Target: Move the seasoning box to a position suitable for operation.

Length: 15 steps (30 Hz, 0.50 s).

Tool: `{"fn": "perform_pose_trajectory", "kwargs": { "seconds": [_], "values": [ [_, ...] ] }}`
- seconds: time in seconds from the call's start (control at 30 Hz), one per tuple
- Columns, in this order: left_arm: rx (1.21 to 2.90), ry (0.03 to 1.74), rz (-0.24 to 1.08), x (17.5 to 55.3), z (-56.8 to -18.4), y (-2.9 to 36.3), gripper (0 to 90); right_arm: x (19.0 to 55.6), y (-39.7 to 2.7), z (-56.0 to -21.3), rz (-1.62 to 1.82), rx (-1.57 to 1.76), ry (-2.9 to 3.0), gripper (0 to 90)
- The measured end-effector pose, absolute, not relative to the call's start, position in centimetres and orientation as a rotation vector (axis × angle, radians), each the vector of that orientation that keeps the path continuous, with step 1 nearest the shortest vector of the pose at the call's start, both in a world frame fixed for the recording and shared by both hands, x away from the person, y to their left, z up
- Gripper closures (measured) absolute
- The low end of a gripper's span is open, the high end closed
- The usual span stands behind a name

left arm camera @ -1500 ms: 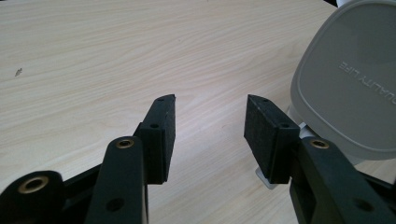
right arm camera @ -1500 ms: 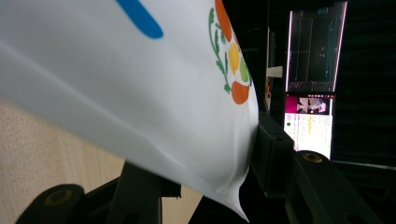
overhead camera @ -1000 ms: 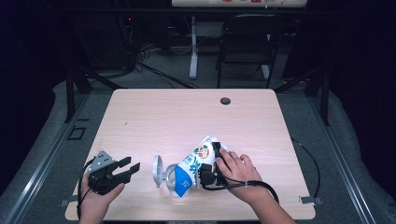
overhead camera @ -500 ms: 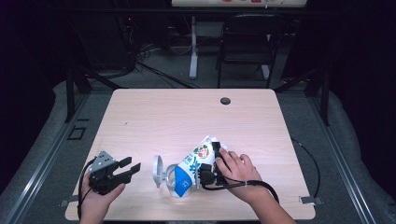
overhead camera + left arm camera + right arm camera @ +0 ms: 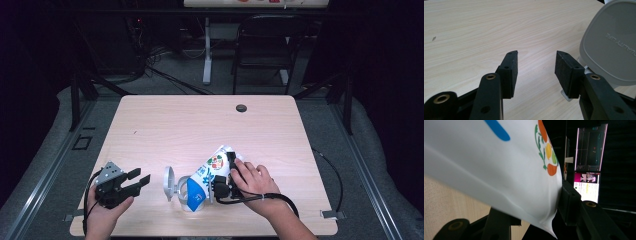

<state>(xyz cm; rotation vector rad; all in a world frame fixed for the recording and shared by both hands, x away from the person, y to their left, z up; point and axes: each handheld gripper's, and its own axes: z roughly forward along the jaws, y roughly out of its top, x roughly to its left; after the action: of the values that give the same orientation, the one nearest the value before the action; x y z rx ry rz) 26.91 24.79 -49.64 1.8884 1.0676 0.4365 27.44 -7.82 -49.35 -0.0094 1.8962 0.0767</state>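
The soft white pouch (image 5: 207, 177) lying on the desk (image 5: 200, 125) beside a grey lid (image 5: 169, 182) could buckle or slip, since only the right gripper (image 5: 225, 175) clamps its edge. The left gripper (image 5: 137, 181) rests near the desk's front-left corner, jaws wide and empty, just beside the lid.

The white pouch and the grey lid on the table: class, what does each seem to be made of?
Pouch: probably thin glossy plastic film; it creases and sags smoothly where the right gripper clamps it.
Grey lid: likely matt moulded plastic; rounded corners, lettering raised in its surface.
Table: pale wood-grain top, perhaps laminate.
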Motion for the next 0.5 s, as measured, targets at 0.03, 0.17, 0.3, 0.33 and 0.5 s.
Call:
{"fn": "perform_pose_trajectory", "kwargs": {
  "seconds": [0.03,0.17,0.3,0.33,0.5],
  "values": [
    [1.889,1.068,0.436,26.91,-49.64,24.79,54.0,27.45,-7.82,-49.35,0.075,-0.016,1.894,59.9],
    [1.889,1.066,0.437,26.91,-49.62,24.79,54.0,27.47,-7.82,-49.43,0.089,-0.016,1.891,60.0],
    [1.888,1.067,0.437,26.90,-49.61,24.81,54.0,27.47,-7.80,-49.43,0.088,-0.019,1.889,60.2],
    [1.888,1.067,0.437,26.90,-49.62,24.81,54.0,27.47,-7.78,-49.41,0.089,-0.012,1.893,60.2],
    [1.889,1.065,0.439,26.89,-49.58,24.81,54.0,27.50,-7.77,-49.41,0.089,-0.010,1.894,60.4]
  ]
}}
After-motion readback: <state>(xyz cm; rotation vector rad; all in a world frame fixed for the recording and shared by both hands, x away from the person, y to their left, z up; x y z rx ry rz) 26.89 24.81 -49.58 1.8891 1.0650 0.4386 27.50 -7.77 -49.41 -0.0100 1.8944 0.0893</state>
